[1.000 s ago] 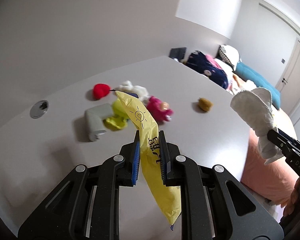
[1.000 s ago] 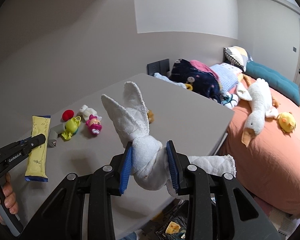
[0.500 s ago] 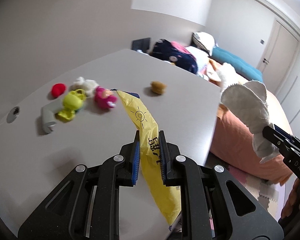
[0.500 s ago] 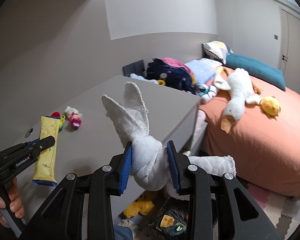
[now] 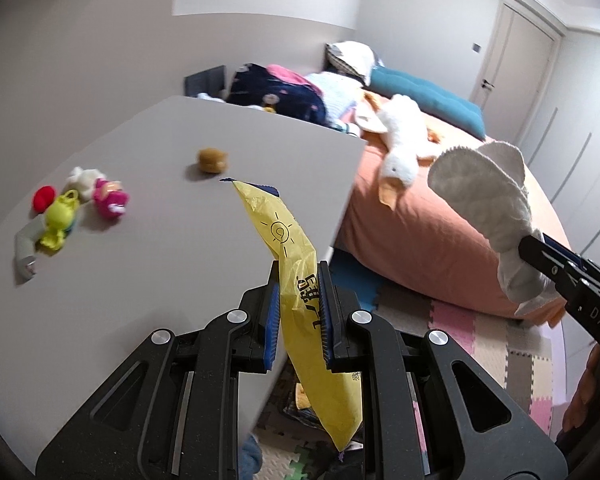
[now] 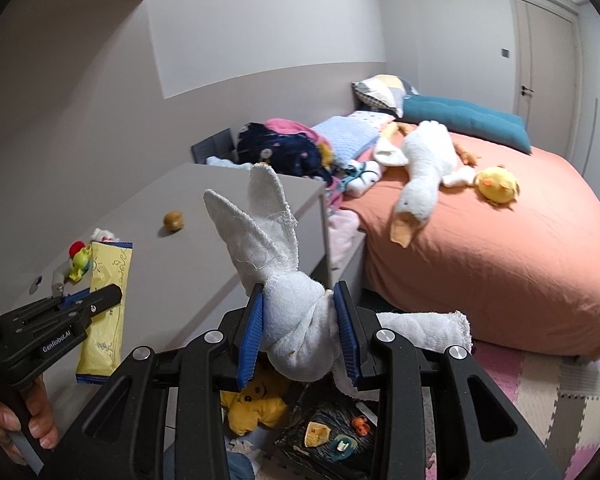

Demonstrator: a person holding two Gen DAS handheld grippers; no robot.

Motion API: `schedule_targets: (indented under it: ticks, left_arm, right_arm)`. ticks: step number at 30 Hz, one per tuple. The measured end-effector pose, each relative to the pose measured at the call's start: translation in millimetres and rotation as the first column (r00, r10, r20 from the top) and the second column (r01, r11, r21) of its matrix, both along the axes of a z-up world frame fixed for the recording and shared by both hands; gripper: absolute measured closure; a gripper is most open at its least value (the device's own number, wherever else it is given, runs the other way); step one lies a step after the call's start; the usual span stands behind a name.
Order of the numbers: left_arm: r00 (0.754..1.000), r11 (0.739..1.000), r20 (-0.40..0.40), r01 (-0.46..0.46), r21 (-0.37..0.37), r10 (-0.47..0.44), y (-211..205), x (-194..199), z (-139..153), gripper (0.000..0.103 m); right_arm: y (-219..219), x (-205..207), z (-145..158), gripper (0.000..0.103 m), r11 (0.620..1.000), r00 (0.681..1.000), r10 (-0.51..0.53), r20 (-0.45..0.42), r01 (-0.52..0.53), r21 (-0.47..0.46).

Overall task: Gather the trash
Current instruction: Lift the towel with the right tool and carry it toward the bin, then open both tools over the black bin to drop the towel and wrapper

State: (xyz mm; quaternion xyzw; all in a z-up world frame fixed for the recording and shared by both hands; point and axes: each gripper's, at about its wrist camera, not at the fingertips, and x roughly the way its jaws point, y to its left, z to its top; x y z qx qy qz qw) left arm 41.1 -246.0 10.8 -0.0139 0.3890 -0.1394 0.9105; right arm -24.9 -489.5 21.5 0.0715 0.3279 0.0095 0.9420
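Note:
My left gripper (image 5: 299,312) is shut on a long yellow snack wrapper (image 5: 296,280) and holds it in the air at the grey table's right edge (image 5: 342,216). The wrapper (image 6: 106,300) and the left gripper (image 6: 100,296) also show in the right wrist view. My right gripper (image 6: 299,312) is shut on a crumpled white cloth (image 6: 276,264), held in the air past the table's corner. The cloth (image 5: 484,196) shows at the right of the left wrist view. Below it on the floor is a black bin bag (image 6: 328,436) with scraps in it.
Small toys (image 5: 68,208) and a brown lump (image 5: 212,160) lie on the table (image 5: 140,260). A bed with an orange sheet (image 6: 500,260), a plush goose (image 6: 424,176) and pillows stands to the right. A yellow plush (image 6: 252,400) lies on the foam-mat floor.
Both grippers have swung right, away from the table top towards its edge and the floor, still holding the wrapper and the cloth. The bin bag has come into view below.

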Motion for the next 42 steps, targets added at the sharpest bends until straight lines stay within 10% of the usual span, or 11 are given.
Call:
schedule_targets:
  ticks: [26, 28, 30, 42]
  left_arm:
    - [0.948, 0.952, -0.105, 0.304, 0.032, -0.3, -119.4, 0.2, -30.5, 0.087]
    - [0.934, 0.941, -0.143, 0.336, 0.041, -0.327, -127.2, 3.1, -38.2, 0.079]
    - [0.931, 0.939, -0.164, 0.338, 0.063, -0.325, -132.0, 6.1, -44.7, 0.012]
    - [0.963, 0.959, -0.106, 0.258, 0.116, -0.246, -107.2, 15.1, -38.9, 0.007]
  right_arm:
    - [-89.6, -20.0, -25.2, 0.058, 0.974, 0.976, -0.213, -0.052, 0.216, 0.072]
    - [-94.6, -16.6, -27.4, 0.042, 0.968, 0.972, -0.228, -0.054, 0.232, 0.093]
    - [-98.1, -14.7, -28.5, 0.033, 0.962, 0.966, -0.255, -0.053, 0.258, 0.086]
    - [-91.0, -4.6, -31.5, 0.029, 0.968, 0.971, -0.236, -0.044, 0.239, 0.075]
